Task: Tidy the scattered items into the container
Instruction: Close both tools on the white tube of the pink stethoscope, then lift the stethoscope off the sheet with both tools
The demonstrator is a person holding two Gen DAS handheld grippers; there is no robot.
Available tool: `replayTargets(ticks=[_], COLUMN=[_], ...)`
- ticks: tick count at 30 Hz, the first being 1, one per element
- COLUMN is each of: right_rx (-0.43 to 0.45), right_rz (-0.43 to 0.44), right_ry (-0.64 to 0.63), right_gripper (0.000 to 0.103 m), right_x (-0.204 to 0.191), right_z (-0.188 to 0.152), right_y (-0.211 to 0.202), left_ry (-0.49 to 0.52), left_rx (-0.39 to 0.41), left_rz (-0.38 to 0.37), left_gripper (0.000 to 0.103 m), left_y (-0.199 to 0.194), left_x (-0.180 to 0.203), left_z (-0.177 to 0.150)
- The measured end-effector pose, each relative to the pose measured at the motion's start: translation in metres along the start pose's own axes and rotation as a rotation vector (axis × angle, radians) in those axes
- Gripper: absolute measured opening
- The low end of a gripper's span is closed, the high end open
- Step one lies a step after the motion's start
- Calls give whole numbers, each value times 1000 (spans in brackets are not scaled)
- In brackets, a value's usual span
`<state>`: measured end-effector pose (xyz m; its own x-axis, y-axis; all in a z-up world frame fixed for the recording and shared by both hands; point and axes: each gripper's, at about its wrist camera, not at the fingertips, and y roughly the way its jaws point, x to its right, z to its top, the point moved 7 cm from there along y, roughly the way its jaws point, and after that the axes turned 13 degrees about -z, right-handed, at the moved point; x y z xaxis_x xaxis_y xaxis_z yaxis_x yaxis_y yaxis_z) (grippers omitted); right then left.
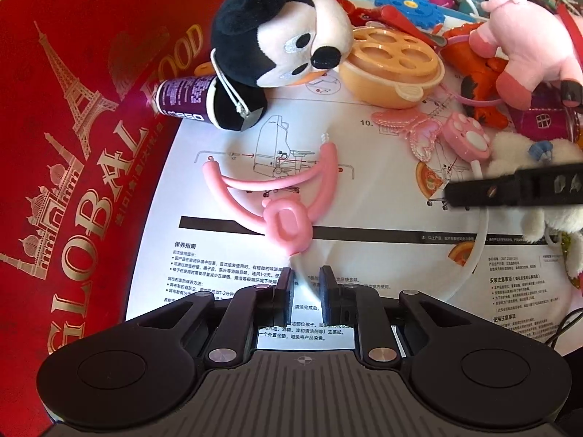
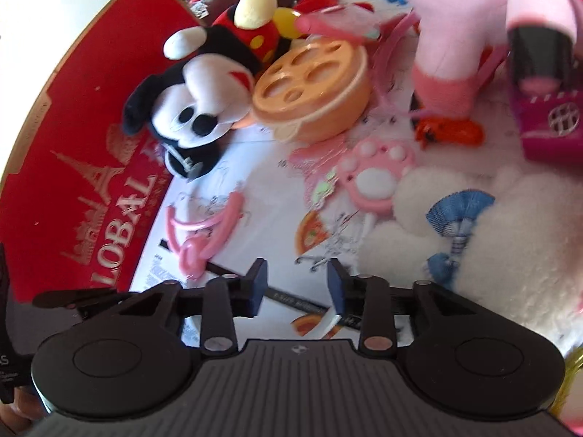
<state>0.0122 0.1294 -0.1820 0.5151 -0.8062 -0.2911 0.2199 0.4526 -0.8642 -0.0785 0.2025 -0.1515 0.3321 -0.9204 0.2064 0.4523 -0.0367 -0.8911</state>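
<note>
The left gripper is closed down on a thin white tube, which is pinched between its pads. This tube belongs to the pink toy, which is laid flat on the paper sheet just ahead. The toy's long side is pointed away from the gripper, with its two pink arms spread out at the far end.

The right gripper is held partly open, and nothing is seen between its pads. A white plush is found beside it.

The red box is stood at the left edge of the sheet. What is inside it cannot be seen. A mouse plush is leaned near the box, with an orange bowl and a pink pig farther off.
</note>
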Motion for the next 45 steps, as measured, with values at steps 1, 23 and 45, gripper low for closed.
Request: replayTargets(ticks=[1, 23, 45], right_rx=[23, 76, 2], right_rz=[-9, -216, -84], right_ry=[-9, -201, -59], right_gripper=[39, 17, 14], right_x=[0, -15, -7], right_z=[3, 2, -12], right_y=[-5, 16, 0], left_ry=[4, -80, -75], left_rx=[2, 3, 1], left_rz=[1, -99, -136], left_gripper=[12, 35, 3], left_y=[0, -1, -7], left_x=[-1, -11, -14], left_z=[0, 1, -10])
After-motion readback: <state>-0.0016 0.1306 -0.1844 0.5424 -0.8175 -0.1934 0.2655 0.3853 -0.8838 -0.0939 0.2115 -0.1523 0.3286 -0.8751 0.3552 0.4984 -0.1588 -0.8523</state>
